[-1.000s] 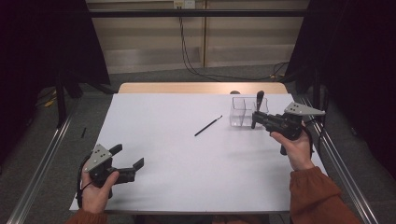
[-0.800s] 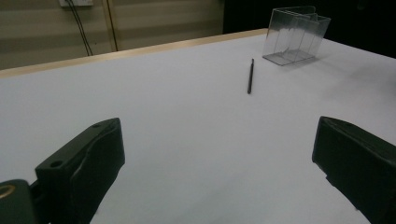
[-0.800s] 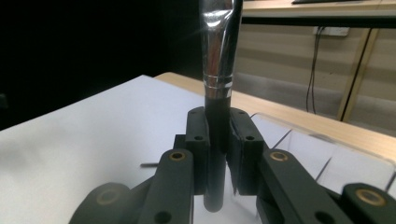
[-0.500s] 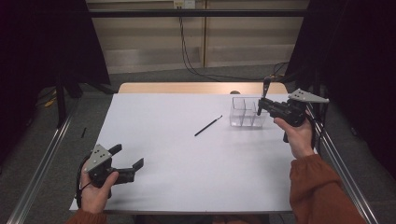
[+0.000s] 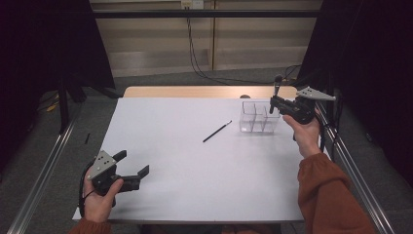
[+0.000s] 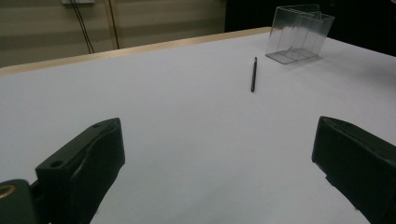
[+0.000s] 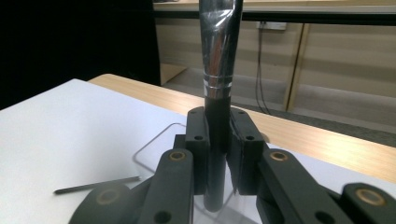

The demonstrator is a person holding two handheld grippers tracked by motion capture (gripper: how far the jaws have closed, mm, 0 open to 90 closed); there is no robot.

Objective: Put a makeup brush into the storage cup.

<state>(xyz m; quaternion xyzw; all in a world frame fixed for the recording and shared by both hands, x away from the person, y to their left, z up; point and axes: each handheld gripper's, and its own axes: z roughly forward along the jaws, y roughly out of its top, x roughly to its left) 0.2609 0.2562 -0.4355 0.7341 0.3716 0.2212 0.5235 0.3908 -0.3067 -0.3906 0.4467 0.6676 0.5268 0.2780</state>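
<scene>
The right tongs (image 5: pixel 275 101) gripped a makeup brush (image 7: pixel 218 70) upright above the clear organiser (image 5: pixel 259 117); lowering it plumb into one compartment appeared advisable, while the left tongs (image 5: pixel 132 168) rested open.

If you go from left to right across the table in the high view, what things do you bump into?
Left gripper → thin black stick → clear box → makeup brush held upright in the right gripper.
</scene>
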